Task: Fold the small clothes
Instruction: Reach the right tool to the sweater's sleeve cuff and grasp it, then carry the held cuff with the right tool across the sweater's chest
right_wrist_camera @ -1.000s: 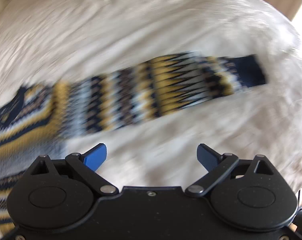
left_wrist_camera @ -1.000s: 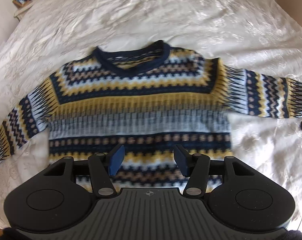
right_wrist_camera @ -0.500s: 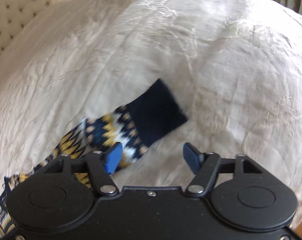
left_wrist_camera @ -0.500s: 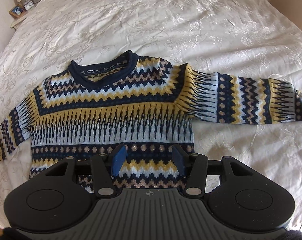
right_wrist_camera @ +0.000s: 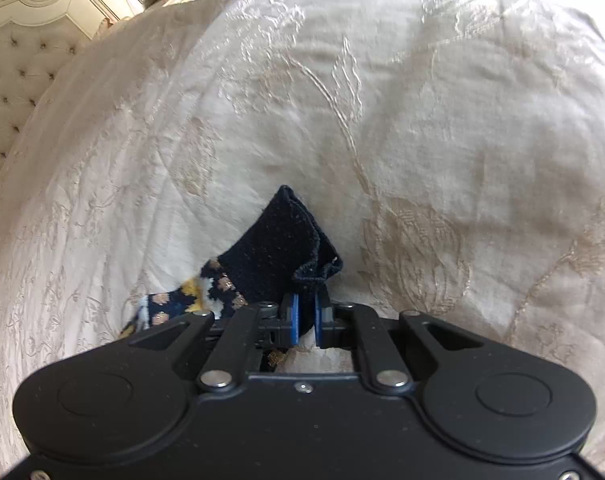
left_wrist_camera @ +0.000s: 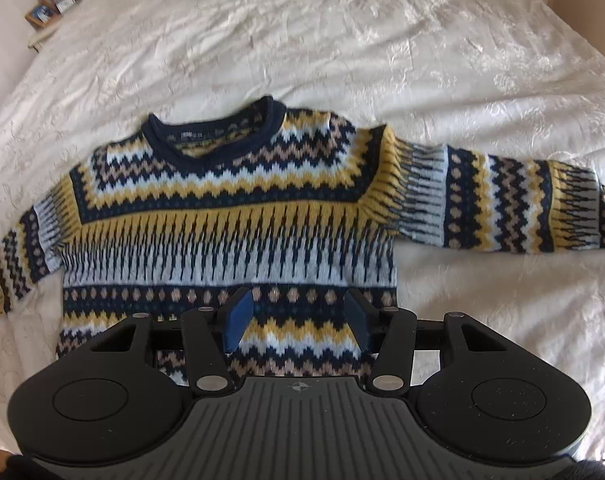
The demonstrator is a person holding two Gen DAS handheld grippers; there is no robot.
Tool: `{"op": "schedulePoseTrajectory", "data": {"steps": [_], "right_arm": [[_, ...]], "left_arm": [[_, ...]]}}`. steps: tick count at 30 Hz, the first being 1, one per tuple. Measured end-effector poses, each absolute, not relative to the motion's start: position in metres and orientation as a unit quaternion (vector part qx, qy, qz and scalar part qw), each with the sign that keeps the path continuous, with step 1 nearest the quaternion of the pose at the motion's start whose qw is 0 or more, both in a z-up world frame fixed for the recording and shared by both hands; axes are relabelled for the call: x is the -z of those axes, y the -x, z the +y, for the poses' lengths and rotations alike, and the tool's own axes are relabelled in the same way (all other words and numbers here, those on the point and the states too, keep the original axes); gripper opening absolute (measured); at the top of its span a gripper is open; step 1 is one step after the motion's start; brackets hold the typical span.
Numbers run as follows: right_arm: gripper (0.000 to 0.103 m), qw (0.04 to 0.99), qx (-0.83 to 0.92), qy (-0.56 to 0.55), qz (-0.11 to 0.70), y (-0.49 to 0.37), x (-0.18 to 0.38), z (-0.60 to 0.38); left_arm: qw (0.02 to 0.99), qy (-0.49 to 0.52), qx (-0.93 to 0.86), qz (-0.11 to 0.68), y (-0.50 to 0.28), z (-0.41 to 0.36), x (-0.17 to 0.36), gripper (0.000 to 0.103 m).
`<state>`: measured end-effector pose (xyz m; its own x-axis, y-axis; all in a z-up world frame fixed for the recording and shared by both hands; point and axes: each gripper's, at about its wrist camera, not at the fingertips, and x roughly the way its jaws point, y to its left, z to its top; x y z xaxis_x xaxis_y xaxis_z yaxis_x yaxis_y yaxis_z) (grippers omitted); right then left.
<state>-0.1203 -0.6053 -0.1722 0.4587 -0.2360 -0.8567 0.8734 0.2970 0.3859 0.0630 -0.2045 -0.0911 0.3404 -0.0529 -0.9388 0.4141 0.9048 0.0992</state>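
Barely begun: sweater [left_wrist_camera: 230, 216] lying face up and flat on the white bedspread [left_wrist_camera: 342, 40], filling the middle of the left wrist view, collar [left_wrist_camera: 212, 136] toward the top of the frame, hem at the bottom behind the gripper body. Both sleeves spread out to the sides, one running to the right edge of the frame, the other slanting down to the left edge. No fold visible anywhere on the body

First step under way, by the look of it: right gripper [right_wrist_camera: 305, 312] closing on the dark navy cuff [right_wrist_camera: 278, 248] just below the centre of the right wrist view, blue pads nearly together with a bunched bit of the cuff edge pinched between them, the rest of the cuff standing up a little off the bedspread. Left gripper [left_wrist_camera: 298, 316] hovering over the lower body of the sweater at bottom centre of its frame, fingers [left_wrist_camera: 236, 316] spread about halfway, nothing between them, no contact that can be made out

Left to do, judging from the flat layout: bringing each sleeve in across the body, then folding the body itself, then tidying the packet

Writing: a small pale label [left_wrist_camera: 192, 135] inside the back of the collar, with marks on it too blurred to read. A small cross-shaped emblem [left_wrist_camera: 298, 387] on the grey ribbed gripper body at bottom centre, no letters. Small items on the bedside table [left_wrist_camera: 48, 8] at upper left, too small to read
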Motion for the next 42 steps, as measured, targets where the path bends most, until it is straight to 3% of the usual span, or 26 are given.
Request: {"op": "schedulePoseTrajectory", "data": {"steps": [11,21,26,37,41,42], "right_arm": [[0.013,0.812,0.317,-0.368,0.324,0.058,0.072,-0.524],[0.013,0.883,0.166,-0.306,0.314,-0.079,0.009,-0.337],[0.013,0.889,0.093,-0.294,0.338,-0.146,0.031,-0.235],[0.014,0.855,0.028,-0.237,0.460,-0.216,0.151,-0.081],[0.030,0.855,0.013,-0.211,0.473,-0.214,0.160,-0.061],[0.042,0.856,0.012,-0.198,0.478,-0.215,0.158,-0.058]], "left_arm": [[0.811,-0.146,0.134,0.551,-0.086,-0.148,0.088,0.048],[0.809,-0.142,0.153,0.550,-0.129,-0.033,0.095,0.048],[0.807,-0.138,0.136,0.558,-0.153,0.039,0.101,0.048],[0.806,-0.130,0.096,0.569,-0.185,0.132,0.111,0.048],[0.804,-0.113,0.105,0.574,-0.191,0.137,0.115,0.048],[0.804,-0.110,0.110,0.574,-0.193,0.136,0.117,0.048]]}}
